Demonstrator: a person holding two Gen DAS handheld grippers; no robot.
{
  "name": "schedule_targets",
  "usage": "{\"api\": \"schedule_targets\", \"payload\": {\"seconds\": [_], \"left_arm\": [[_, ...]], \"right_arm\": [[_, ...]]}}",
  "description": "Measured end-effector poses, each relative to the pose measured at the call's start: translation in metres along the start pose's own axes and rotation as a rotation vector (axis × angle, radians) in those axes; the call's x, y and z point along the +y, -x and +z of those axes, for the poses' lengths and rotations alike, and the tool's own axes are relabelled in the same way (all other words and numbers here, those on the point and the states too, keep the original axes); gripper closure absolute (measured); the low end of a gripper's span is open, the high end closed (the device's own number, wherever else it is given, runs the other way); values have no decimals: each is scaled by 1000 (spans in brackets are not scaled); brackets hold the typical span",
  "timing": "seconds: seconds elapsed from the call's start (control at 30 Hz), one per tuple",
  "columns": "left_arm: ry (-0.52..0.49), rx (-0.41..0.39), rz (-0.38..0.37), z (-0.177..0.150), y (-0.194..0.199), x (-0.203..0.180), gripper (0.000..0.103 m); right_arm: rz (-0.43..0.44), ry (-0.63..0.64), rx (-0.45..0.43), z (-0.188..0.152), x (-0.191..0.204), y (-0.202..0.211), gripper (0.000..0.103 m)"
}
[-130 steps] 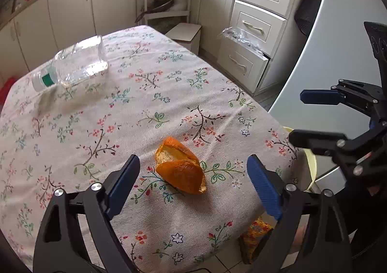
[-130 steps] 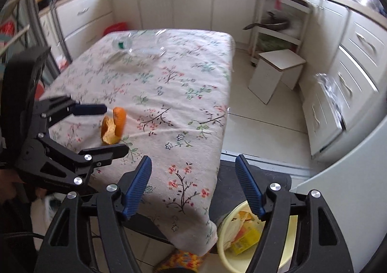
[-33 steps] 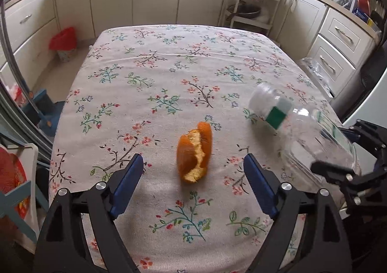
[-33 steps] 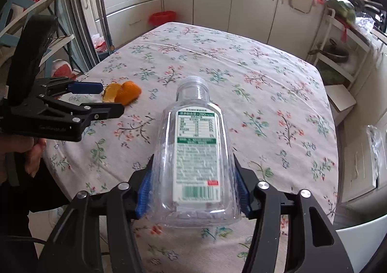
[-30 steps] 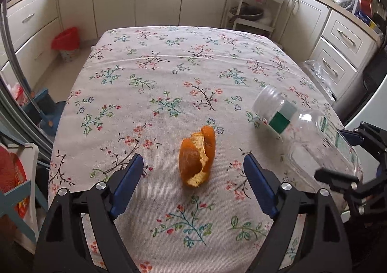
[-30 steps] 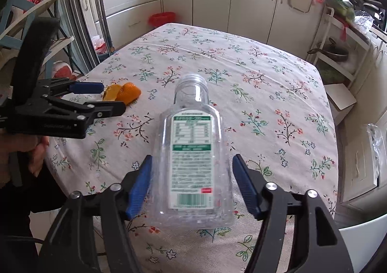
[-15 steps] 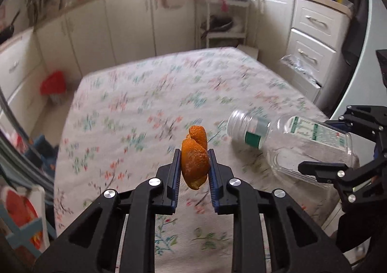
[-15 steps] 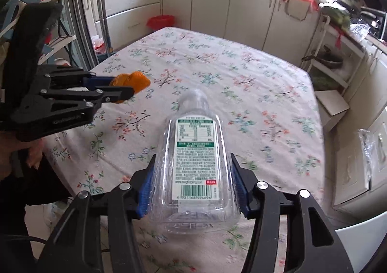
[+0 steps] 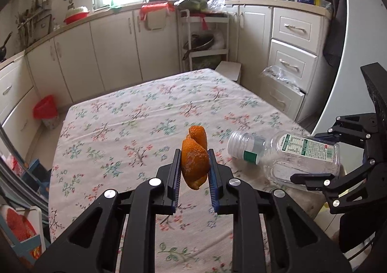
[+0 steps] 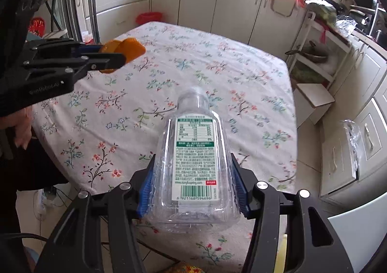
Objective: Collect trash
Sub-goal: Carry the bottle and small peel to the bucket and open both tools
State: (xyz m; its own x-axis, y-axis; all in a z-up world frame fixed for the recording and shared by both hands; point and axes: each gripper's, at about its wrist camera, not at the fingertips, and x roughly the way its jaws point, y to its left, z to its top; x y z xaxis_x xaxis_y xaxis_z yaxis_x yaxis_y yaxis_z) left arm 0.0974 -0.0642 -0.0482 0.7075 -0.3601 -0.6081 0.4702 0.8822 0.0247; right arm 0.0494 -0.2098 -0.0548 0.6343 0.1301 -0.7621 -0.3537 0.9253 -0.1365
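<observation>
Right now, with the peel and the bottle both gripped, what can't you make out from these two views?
- Trash bin: right wrist view shows only a yellow sliver, hidden behind the right gripper and bottle.
- Bottle label text: too small.
- Orange peel: its lower end sits between the left gripper fingers.

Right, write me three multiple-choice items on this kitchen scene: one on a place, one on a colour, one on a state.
1. Where is the orange peel?
A. flat on the tablecloth
B. between the left claw pads
C. on the floor

2. What colour is the band at the plastic bottle neck?
A. green
B. red
C. yellow

3. The bottle mouth is:
A. capped
B. open
C. corked

Answers: 1 B, the pads pinch it above the tablecloth. 2 A, seen in the left view. 3 B, the threads are bare.
</observation>
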Motion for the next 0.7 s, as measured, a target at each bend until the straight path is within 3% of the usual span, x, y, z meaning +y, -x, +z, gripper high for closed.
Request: {"api": "schedule_targets", "payload": {"seconds": [0.33, 0.7], "left_arm": [[-11, -49, -71, 17, -4, -30, 84], [-68, -45, -145, 25, -18, -78, 84]], "right_arm": [[-197, 73, -97, -15, -19, 33, 49], [-331, -25, -99, -41, -71, 57, 49]]}}
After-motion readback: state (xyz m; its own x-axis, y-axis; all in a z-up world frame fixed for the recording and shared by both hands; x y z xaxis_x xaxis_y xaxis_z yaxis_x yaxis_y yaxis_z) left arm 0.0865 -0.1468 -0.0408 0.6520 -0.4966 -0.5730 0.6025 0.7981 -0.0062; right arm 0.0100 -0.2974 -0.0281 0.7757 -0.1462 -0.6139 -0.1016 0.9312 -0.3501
